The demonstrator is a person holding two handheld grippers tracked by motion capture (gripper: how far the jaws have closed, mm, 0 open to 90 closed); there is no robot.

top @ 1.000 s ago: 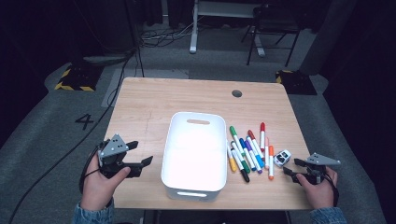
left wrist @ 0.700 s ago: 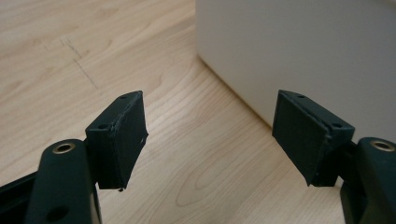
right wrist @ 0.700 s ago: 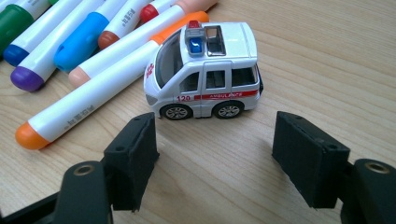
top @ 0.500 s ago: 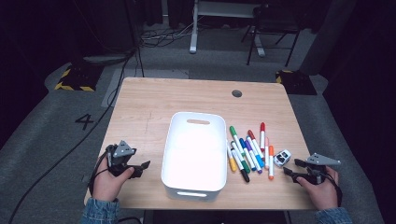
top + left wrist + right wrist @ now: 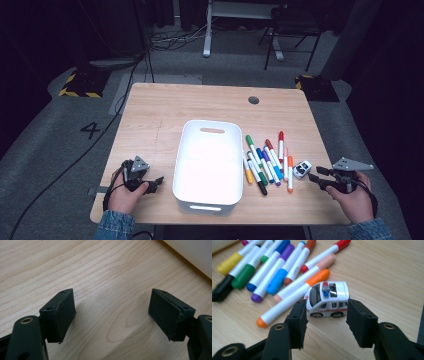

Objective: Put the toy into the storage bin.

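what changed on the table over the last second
The left tool came down to the table beside the white bin, jaws just opening, nothing between them. The right tool, jaws just closing, faces the toy car without gripping it. Car, markers and bin stayed put.

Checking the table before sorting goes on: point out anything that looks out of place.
One odd thing: a small white toy car with roof lights sits beside the pile of markers, against the orange one, just ahead of the right gripper. The white bin stands square; nothing looks spilled or damaged.
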